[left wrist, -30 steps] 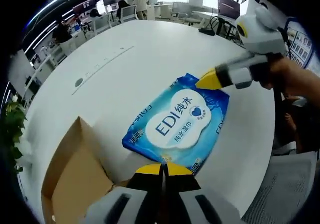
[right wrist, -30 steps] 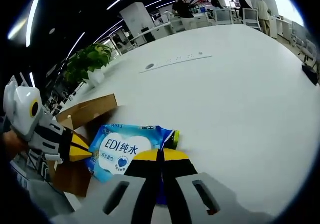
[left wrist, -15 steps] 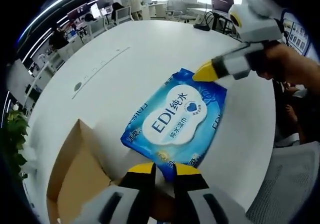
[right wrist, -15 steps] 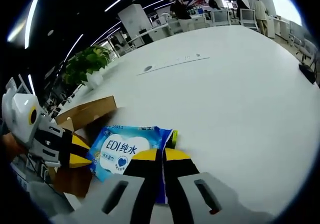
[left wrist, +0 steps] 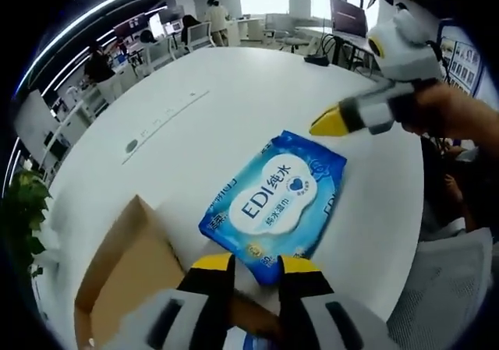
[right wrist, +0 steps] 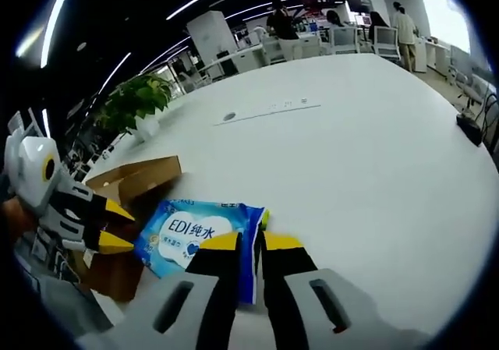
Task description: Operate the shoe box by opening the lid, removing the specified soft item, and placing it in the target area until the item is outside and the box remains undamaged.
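Both grippers have let go and backed off: left gripper [left wrist: 255, 263] and right gripper [right wrist: 251, 241] stand slightly parted, empty. Wipes [left wrist: 275, 195] lie flat on the table [right wrist: 366, 147] beside the open box [left wrist: 125, 268]; removal looks done.

left gripper view: high, looking down close over wipes pack [left wrist: 274, 199] on tabletop [left wrist: 234, 100] | right gripper view: low, opposite end, near | shared: wipes pack [right wrist: 195, 235], cardboard box [right wrist: 132, 178]

shoe box [left wrist: 125, 280] cut off, distant people [right wrist: 335, 19] blurred
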Tool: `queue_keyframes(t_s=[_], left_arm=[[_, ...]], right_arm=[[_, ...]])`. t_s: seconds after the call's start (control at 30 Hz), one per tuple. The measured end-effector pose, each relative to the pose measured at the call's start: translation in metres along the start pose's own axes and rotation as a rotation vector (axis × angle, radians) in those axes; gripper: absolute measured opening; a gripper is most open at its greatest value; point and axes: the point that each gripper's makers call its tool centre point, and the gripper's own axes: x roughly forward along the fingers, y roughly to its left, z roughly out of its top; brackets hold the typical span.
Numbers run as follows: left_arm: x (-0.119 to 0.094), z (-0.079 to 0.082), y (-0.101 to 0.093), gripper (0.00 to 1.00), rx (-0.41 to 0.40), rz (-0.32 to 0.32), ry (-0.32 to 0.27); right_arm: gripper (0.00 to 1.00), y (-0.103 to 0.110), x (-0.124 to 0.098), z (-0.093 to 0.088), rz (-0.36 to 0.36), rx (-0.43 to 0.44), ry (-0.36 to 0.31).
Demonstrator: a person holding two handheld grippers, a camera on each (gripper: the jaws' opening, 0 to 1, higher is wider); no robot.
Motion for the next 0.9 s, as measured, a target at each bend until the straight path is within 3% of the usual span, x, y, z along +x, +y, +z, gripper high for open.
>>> queue_keyframes(t_s=[0.53, 0.9], left_arm=[[-0.041, 0.018, -0.01, 0.3, -0.063, -0.026, -0.153], [-0.074, 0.011, -0.004, 0.34, -0.101, -0.039, -0.239]], right_arm=[[0.23, 0.019, -0.041, 0.005, 0.0, -0.113, -0.018], [0.28, 0.05, -0.066, 0.014, 0.028, -0.196, -0.046]])
